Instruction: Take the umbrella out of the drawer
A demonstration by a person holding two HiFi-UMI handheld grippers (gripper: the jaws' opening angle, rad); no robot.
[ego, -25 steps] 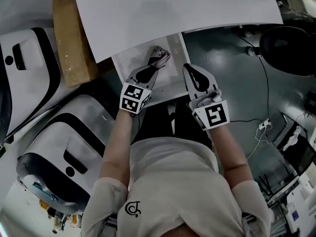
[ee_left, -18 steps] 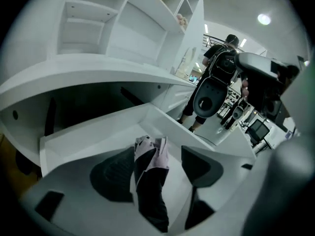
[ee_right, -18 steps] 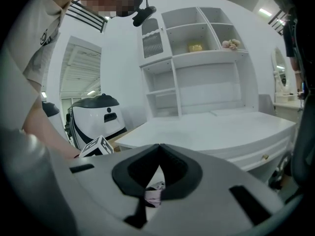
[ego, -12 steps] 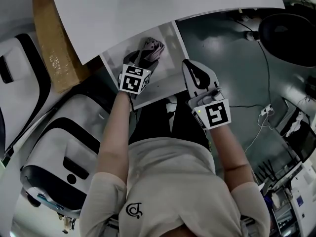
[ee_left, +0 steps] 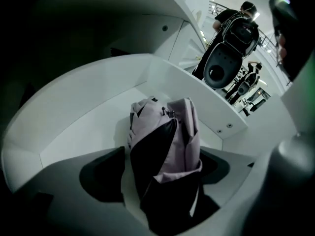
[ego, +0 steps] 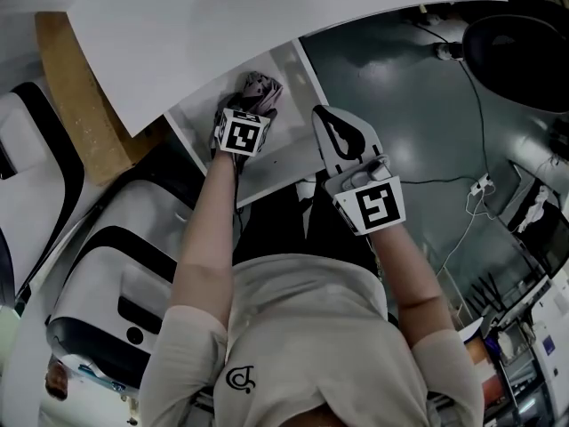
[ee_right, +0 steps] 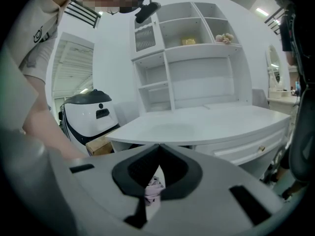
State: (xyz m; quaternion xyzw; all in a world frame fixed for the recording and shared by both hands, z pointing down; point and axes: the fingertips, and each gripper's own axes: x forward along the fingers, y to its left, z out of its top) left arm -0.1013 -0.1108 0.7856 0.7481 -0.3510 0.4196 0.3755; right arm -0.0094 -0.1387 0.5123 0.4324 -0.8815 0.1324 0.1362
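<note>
Umbrella of folded pink-and-black fabric [ee_left: 165,151] is lying in the open white drawer [ee_left: 88,107], right between the left gripper [ee_left: 157,178] jaws, which are opening wide on either side of it. Right gripper [ego: 333,130] sits beside the drawer, jaws together.

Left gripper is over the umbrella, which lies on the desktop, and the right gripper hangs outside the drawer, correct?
The umbrella lies in the open drawer, not on the desktop; the left gripper view shows it. The left gripper is over it, jaws opening either side of it, and the right gripper hangs outside the drawer.
</note>
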